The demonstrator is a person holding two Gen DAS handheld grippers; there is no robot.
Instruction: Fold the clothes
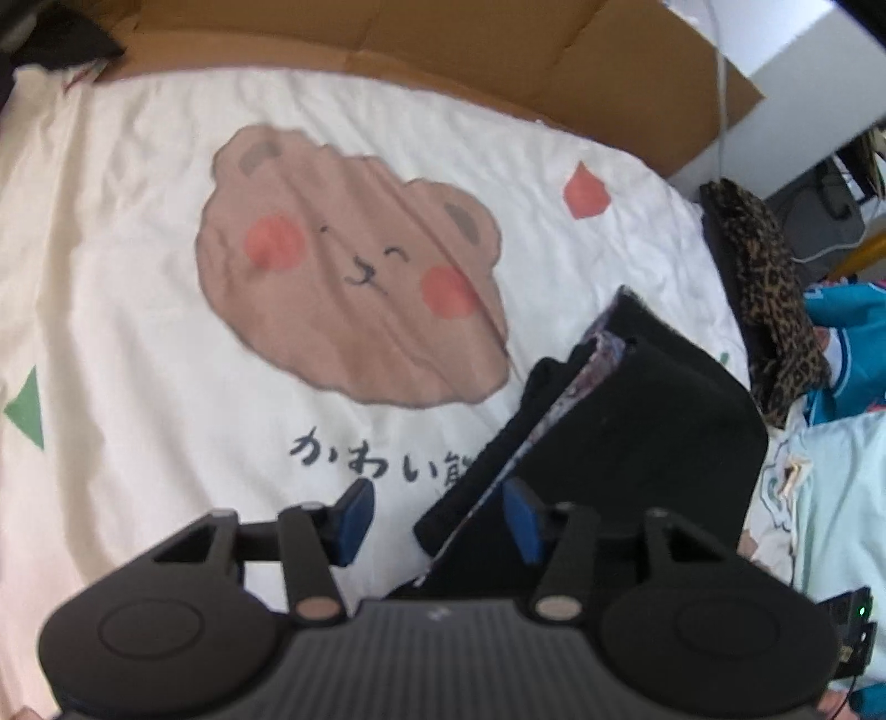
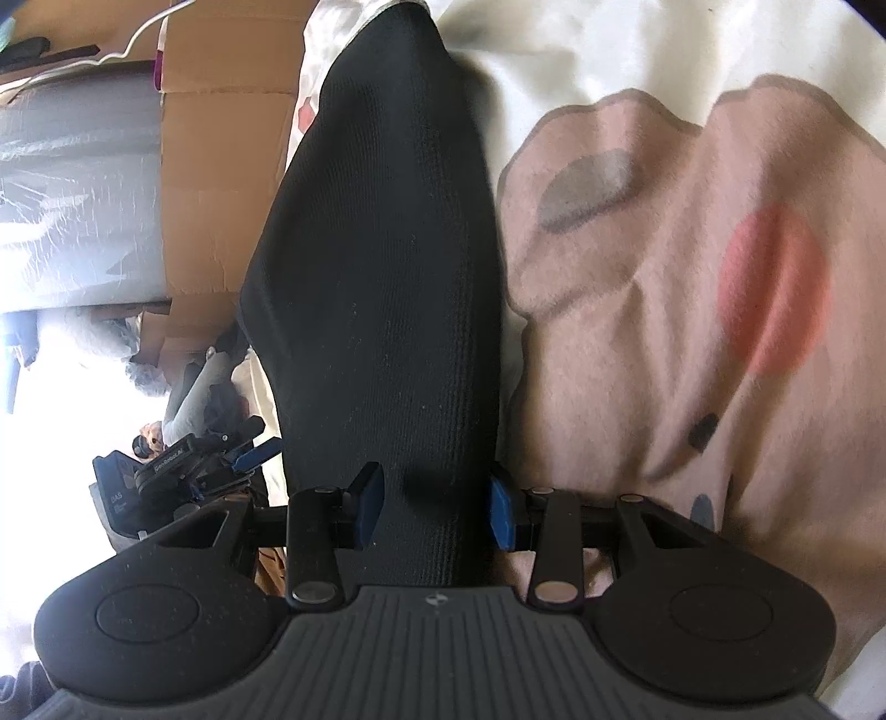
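A black garment, folded into a thick pad with a patterned lining showing at its edge, rests on the white bear-print sheet at the right. My left gripper stands open over the garment's near left corner, and its blue pads do not press on the cloth. In the right wrist view the black garment stretches away between the fingers, and my right gripper is shut on its near end. The left gripper shows small at the left there, in a person's hand.
Brown cardboard lines the sheet's far edge. A leopard-print piece and teal and pale blue clothes lie at the right. A grey plastic-wrapped bulk stands beyond the bed in the right wrist view.
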